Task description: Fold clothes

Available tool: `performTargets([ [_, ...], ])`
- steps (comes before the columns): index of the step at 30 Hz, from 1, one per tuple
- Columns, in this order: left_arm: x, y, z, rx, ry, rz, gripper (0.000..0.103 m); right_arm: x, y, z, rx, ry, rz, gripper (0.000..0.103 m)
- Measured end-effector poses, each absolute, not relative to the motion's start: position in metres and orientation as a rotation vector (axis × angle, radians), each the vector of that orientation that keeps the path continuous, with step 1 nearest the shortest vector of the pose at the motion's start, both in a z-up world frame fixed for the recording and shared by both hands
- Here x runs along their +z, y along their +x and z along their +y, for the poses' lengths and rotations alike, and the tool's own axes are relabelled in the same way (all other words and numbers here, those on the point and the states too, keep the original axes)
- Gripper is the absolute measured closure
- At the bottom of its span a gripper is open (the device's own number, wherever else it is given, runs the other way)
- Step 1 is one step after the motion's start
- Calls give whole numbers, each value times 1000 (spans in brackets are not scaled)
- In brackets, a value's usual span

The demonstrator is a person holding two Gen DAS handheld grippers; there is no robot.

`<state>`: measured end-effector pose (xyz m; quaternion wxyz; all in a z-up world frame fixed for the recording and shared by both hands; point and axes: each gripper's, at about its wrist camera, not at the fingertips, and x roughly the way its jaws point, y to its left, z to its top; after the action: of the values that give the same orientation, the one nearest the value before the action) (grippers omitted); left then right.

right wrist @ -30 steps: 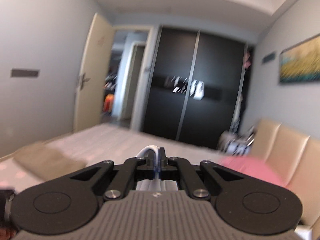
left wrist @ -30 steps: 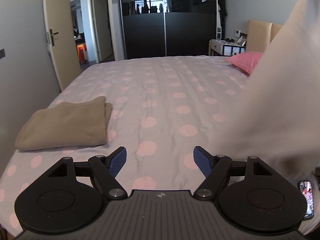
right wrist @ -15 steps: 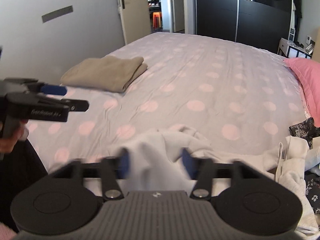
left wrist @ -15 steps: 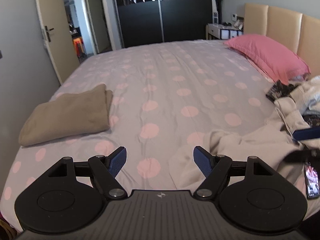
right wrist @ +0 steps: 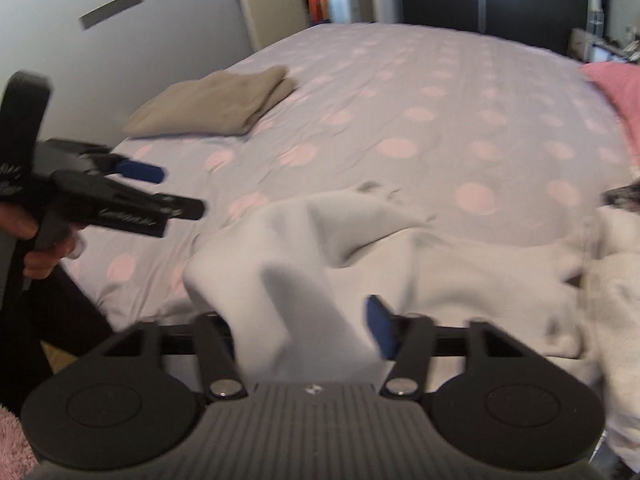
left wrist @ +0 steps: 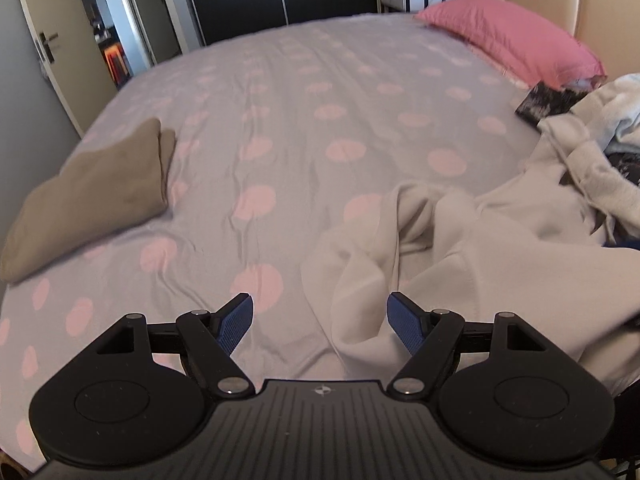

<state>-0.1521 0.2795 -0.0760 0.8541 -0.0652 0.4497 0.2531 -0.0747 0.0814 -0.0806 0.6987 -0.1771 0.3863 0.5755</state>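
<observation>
The left gripper (left wrist: 320, 318) hangs low over the near edge of the bed (left wrist: 304, 128), its blue pads (left wrist: 236, 320) spread wide with nothing between them; the bedsheet shows in the gap, and a fold of the white garment (left wrist: 432, 248) lies just ahead of the right pad. From the right wrist view this same gripper (right wrist: 160, 188) appears at the left, held in a hand (right wrist: 44, 248) above the sheet and apart from the cloth. The right gripper (right wrist: 312, 324) also stands wide, a flap of the white garment (right wrist: 304, 280) draped across the space between its fingers and hiding the left one; neither pad presses on it. The garment lies crumpled at the near right part of the bed, running into a heap of other clothes (left wrist: 600, 148) at the right edge. A folded tan cloth (left wrist: 88, 196) sits well apart at the left side, and a pink pillow (left wrist: 508, 44) rests by the headboard (left wrist: 600, 20)
</observation>
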Motion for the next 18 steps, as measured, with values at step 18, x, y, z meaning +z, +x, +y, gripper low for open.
performTargets([
  [18, -135, -153, 290, 502, -181, 1117, 30, -182, -144, 108, 1534, -764, 1157, 76],
])
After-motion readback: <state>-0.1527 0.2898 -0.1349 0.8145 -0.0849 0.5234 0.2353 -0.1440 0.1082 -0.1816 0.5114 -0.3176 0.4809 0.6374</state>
